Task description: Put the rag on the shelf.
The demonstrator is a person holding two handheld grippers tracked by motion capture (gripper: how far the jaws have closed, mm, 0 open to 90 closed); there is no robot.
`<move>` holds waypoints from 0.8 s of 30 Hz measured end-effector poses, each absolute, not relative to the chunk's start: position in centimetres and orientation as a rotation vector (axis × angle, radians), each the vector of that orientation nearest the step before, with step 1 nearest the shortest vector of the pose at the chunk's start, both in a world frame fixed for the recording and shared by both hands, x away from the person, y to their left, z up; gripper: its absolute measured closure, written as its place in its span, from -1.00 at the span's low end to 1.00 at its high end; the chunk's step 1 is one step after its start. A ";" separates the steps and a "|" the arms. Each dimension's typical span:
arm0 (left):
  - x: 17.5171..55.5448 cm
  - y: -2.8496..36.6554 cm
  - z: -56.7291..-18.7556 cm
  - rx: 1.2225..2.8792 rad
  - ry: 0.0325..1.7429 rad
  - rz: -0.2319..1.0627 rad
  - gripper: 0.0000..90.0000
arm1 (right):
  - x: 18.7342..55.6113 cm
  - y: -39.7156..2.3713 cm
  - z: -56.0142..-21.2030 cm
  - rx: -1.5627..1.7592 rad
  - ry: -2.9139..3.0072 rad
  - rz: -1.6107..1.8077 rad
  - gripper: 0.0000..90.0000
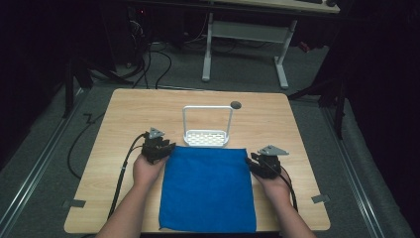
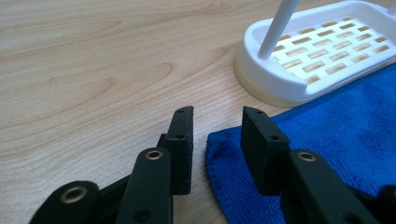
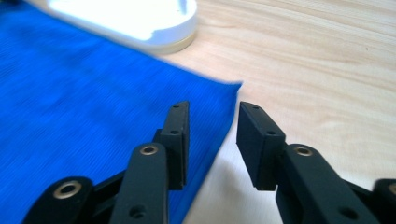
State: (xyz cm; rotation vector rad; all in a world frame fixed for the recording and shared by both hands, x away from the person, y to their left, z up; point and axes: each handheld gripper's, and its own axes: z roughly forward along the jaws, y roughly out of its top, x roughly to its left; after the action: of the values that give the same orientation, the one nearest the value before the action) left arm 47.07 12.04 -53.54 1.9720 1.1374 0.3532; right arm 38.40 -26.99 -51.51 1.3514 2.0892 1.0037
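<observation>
A blue cloth (image 1: 207,187) lies spread flat on the wooden table (image 1: 124,114), reaching to the near edge. My left gripper (image 1: 157,147) sits at the cloth's far left corner (image 2: 219,140), open, its jaws straddling that corner just above the table. At the far right corner (image 3: 231,88) my right gripper (image 1: 265,163) is open too, with the cloth's right edge running between its jaws. A white slotted tray with a tall hoop handle (image 1: 206,137) stands just beyond the cloth's far edge; its slotted base (image 2: 322,51) is close in the left gripper view.
A small dark round spot (image 1: 236,104) marks the table behind the tray. Bare wood stretches left (image 2: 93,60) and right (image 3: 327,56) of the cloth. Tape tabs (image 1: 74,203) sit near the table's front corners. Beyond the table, a desk frame (image 1: 245,34) and cables lie on the floor.
</observation>
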 end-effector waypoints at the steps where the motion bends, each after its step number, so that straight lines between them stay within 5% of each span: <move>1: 47.1 12.0 -53.5 1.972 1.137 0.353 0.45 | 39.4 -26.9 -51.7 1.372 2.083 1.000 0.40; 7: 47.2 11.9 -53.6 1.982 1.126 0.345 0.77 | 42.5 -26.2 -52.1 1.440 2.062 0.972 0.30; 14: 47.2 12.0 -53.6 1.982 1.125 0.326 0.94 | 43.3 -25.6 -53.0 1.444 2.078 0.927 0.32; 19: 47.0 11.9 -53.6 1.995 1.114 0.345 0.97 | 42.9 -25.4 -53.1 1.410 2.104 0.940 0.93; 24: 46.4 11.9 -53.3 1.986 1.068 0.368 0.98 | 42.5 -24.9 -52.9 1.367 2.119 0.947 0.98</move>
State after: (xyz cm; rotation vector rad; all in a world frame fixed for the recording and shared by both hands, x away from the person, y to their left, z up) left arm 46.40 11.93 -53.31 1.9858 1.0681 0.3680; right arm 42.47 -24.91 -52.87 1.3671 2.1189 0.9474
